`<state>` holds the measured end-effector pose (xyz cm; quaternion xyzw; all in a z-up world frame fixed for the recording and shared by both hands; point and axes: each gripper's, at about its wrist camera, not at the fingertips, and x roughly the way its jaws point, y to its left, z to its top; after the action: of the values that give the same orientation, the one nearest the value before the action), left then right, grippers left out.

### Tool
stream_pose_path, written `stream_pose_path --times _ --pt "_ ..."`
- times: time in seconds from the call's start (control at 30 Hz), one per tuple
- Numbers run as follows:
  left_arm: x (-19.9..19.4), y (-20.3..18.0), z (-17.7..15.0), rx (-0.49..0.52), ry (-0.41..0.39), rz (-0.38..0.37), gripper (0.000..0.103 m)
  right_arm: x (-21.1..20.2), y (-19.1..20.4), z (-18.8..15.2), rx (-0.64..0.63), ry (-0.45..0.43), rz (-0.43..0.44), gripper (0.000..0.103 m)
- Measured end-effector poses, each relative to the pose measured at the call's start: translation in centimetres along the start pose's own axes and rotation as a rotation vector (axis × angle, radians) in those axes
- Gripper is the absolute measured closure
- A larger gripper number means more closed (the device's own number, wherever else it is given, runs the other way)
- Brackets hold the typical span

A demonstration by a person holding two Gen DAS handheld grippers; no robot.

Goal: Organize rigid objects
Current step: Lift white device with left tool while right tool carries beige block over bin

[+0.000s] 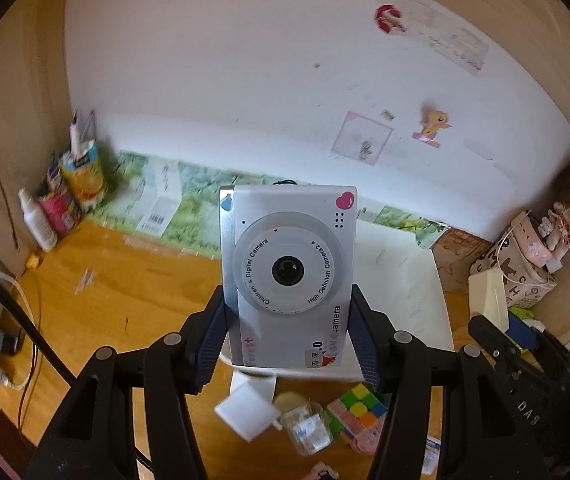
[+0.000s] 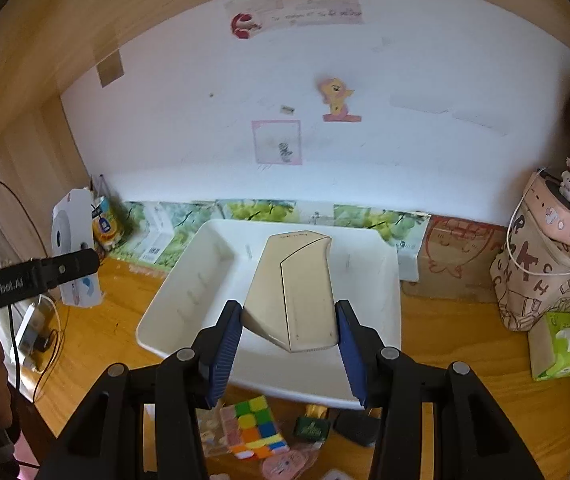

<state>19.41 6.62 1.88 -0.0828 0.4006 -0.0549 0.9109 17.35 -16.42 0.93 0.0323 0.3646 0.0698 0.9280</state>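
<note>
Two things are held: my left gripper (image 1: 289, 336) clamps a silver toy camera (image 1: 291, 272) whose base hides behind its fingers, and my right gripper (image 2: 289, 344) pinches a beige case (image 2: 293, 292) over the one white tray (image 2: 189, 300). One puzzle cube (image 2: 255, 428) lies below, among blurred clutter on the desk (image 2: 465, 344).

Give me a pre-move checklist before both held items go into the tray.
1. Left gripper clamped on the toy camera: ok.
2. Right gripper clamped on the beige case: ok.
3. White tray has bare floor to set things on: ok.
4. Beige case sits over the tray: ok.
5. Toy camera over the tray: cannot tell.
6. Puzzle cube and other small items lie outside the tray: ok.
</note>
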Motion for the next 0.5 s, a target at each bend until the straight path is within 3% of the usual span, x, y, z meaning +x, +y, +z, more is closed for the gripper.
stream_pose_path --times 0.33,0.5 --pt "1.5 -2.1 -0.5 0.11 -0.154 -0.103 0.043 3.4 -1.7 0.2 0.011 -0.009 0.005 0.055" --pt "2.6 -3.8 -0.5 0.192 -0.194 -0.115 0.043 5.3 -2.4 0.2 0.016 0.001 0.004 0.055"
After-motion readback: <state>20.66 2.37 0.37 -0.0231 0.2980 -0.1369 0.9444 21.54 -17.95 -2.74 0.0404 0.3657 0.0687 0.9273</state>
